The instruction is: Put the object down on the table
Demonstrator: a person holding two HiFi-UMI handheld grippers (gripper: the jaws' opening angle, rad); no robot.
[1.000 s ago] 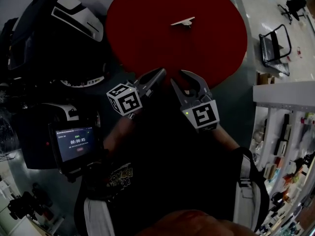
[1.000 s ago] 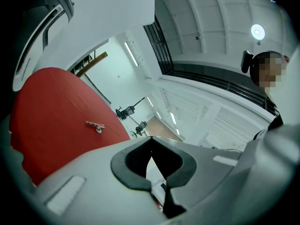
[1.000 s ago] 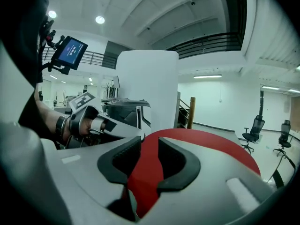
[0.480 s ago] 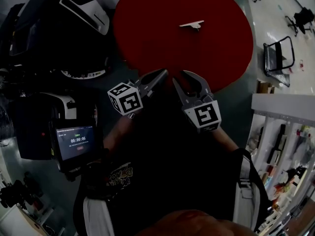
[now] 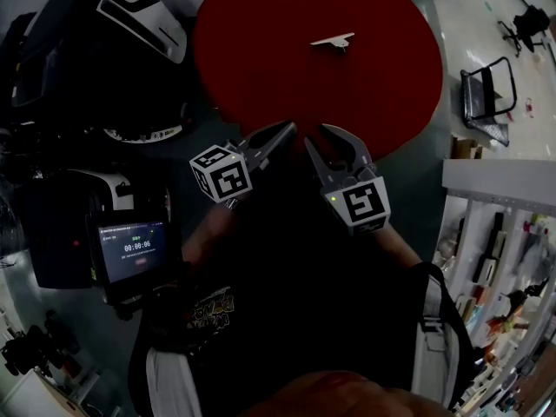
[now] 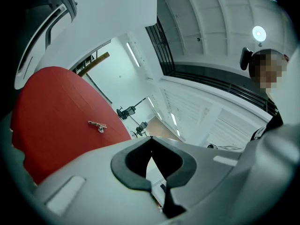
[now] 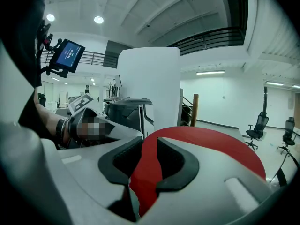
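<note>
A pale object (image 5: 333, 39) (too small to identify) lies on the red table (image 5: 287, 85).

Timer reading 00:00:06, on small screen (image 5: 130, 252)

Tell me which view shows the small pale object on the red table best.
The head view: the small pale object lies whole on the red table, seen from above. The left gripper view shows it tiny, at a slant. The right gripper view shows only table, no object.

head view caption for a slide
Left gripper shut; right gripper with empty jaws apart, just closing; round red table ahead bearing one small object.
</note>
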